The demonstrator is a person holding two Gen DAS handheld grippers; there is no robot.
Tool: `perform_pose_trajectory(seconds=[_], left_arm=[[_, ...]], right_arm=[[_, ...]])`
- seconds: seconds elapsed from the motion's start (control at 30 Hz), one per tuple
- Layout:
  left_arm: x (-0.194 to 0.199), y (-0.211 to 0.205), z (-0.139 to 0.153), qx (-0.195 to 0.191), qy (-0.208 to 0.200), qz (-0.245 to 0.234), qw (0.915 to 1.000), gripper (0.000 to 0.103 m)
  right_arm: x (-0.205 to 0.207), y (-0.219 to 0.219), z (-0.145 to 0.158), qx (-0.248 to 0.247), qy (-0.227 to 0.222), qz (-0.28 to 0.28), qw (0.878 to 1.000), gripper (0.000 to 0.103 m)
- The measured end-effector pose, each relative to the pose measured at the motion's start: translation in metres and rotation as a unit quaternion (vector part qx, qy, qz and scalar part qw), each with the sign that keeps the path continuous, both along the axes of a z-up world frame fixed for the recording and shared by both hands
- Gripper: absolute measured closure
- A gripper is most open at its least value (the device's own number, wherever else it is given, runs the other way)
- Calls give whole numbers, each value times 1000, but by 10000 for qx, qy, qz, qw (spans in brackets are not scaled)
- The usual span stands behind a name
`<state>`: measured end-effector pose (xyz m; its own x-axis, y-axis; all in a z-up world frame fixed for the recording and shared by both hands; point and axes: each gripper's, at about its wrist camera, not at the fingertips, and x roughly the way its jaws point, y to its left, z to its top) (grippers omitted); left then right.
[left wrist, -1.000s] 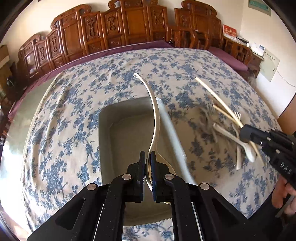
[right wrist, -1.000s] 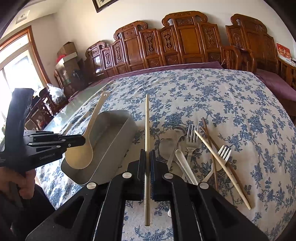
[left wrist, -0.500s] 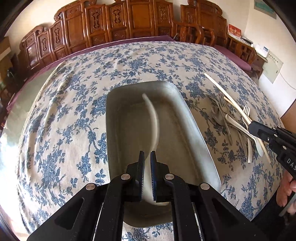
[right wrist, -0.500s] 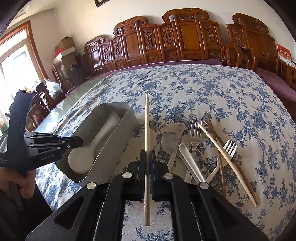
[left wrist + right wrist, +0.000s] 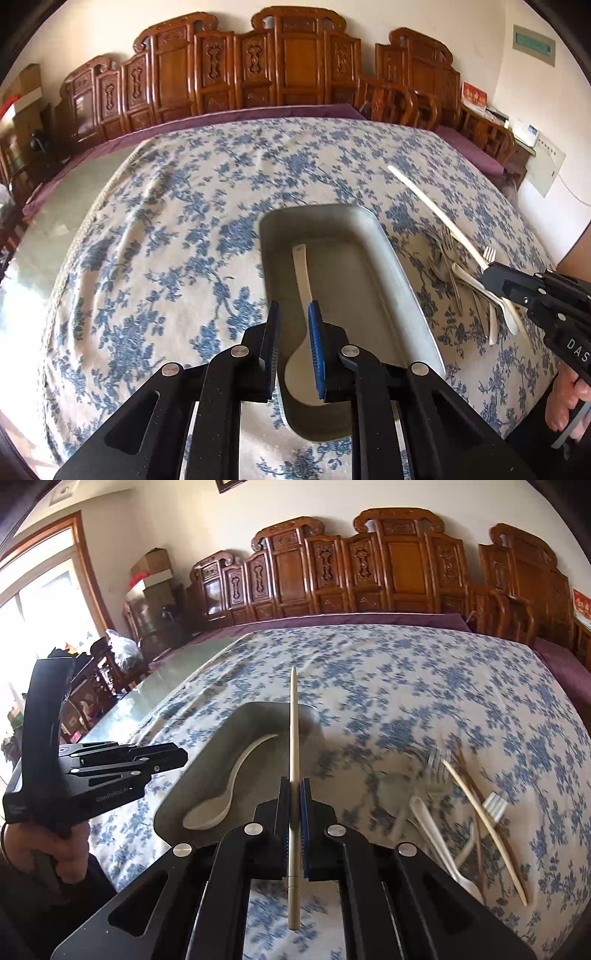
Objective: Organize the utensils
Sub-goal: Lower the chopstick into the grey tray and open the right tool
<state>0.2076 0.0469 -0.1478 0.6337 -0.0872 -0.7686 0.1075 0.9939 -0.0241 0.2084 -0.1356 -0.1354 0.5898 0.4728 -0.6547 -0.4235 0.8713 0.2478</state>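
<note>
A cream spoon (image 5: 302, 273) lies flat inside the grey metal tray (image 5: 400, 280) on the flowered cloth. My left gripper (image 5: 293, 332) hovers over the tray's near end; its jaws are opening, and the pads do not touch the spoon below them. In the right wrist view the left gripper (image 5: 181, 757) hangs left of the tray (image 5: 240, 716), apart from the spoon (image 5: 225, 794). My right gripper (image 5: 294, 801) is shut on a cream chopstick (image 5: 293, 731) that points out over the tray's far end. The right gripper (image 5: 491, 275) and its chopstick (image 5: 432, 206) also show at the right of the left wrist view.
A loose pile of forks, a white spoon and chopsticks (image 5: 465, 812) lies on the cloth right of the tray. Carved wooden chairs (image 5: 388, 576) line the table's far side. Bare glass tabletop (image 5: 159, 698) shows at the left. A hand (image 5: 62, 853) grips each tool's handle.
The left gripper brought the spoon down into the tray, parted its jaws and let it go, then drew back left. The right gripper carried its chopstick left toward the tray.
</note>
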Motion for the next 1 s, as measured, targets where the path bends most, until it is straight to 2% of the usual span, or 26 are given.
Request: perform_pose_trajectory(seconds=[0.2,0.53,0.73,1.0], left_arm=[[1,16,3,-25,-63,152,9999,89],[1,36,5,-93,-124,313,9994,89],[1,39,7,-150,-152,332,9992,89],[0,39,8,-176,-152,316,9992,89]], right_arm=[[16,33,-3,107,209,81,9997,97],[37,76,-31,148,785,134,9967,97],[36,87,-45,-135,907,85,9958,97],[43,88,-45,86,878,224,9958,96]])
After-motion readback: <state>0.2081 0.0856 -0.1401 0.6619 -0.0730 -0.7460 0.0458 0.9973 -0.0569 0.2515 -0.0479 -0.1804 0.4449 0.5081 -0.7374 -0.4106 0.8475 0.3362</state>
